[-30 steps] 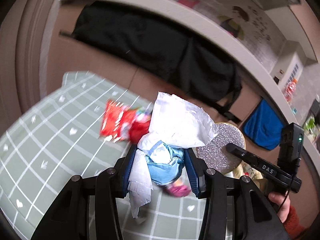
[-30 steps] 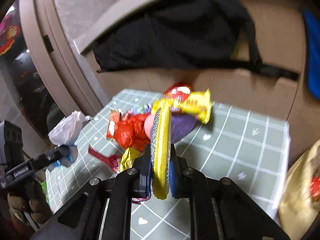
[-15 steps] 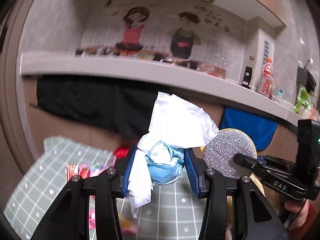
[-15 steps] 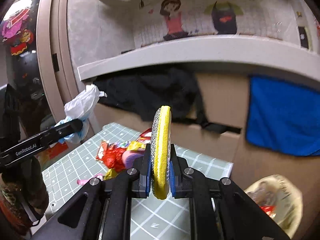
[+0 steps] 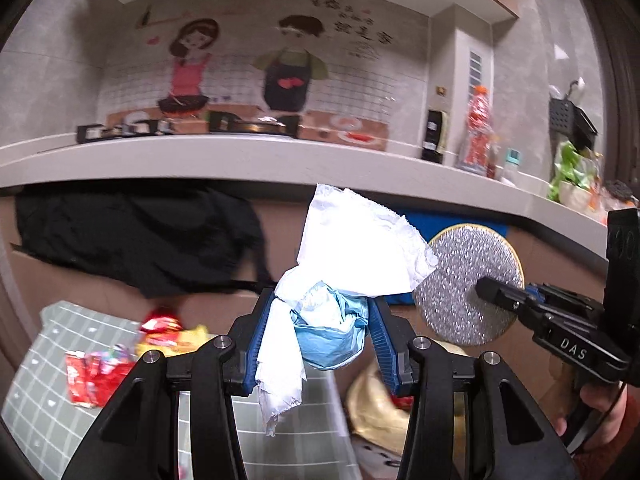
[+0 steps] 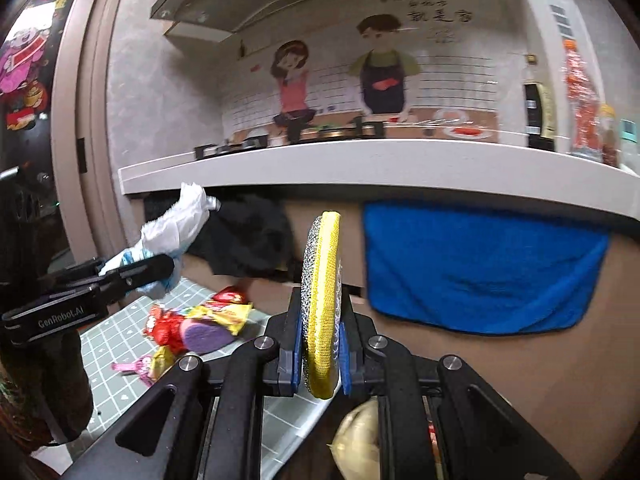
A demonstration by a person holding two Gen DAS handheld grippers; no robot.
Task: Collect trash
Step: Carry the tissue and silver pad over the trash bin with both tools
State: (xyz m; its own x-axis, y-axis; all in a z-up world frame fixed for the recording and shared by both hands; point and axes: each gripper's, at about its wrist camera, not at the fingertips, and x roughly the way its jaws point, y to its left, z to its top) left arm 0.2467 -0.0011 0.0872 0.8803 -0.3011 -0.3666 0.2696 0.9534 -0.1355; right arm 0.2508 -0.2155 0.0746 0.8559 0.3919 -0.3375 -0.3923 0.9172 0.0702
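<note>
My left gripper (image 5: 320,312) is shut on a wad of white tissue and blue paper (image 5: 348,248), held up in the air. The right wrist view shows that wad (image 6: 176,228) at the left, in the left gripper (image 6: 160,268). My right gripper (image 6: 322,320) is shut on a round scouring pad (image 6: 322,280), silver with a yellow rim, standing on edge. The pad (image 5: 468,284) also shows flat-on beside the tissue, with the right gripper (image 5: 496,292) clamped on it. Below lie several bright snack wrappers (image 6: 200,320) on a green grid mat (image 6: 120,340).
A yellowish bag (image 5: 372,404) sits low between the grippers, past the mat's right edge. Ahead runs a grey counter (image 5: 240,160) with bottles (image 5: 478,132). A black cloth (image 5: 140,236) and a blue towel (image 6: 480,272) hang under it. A hand (image 5: 600,404) holds the right gripper.
Both grippers rose and tilted up away from the mat, which has sunk to the lower left of each view. The counter and wall now fill the views. Both grips are unchanged.
</note>
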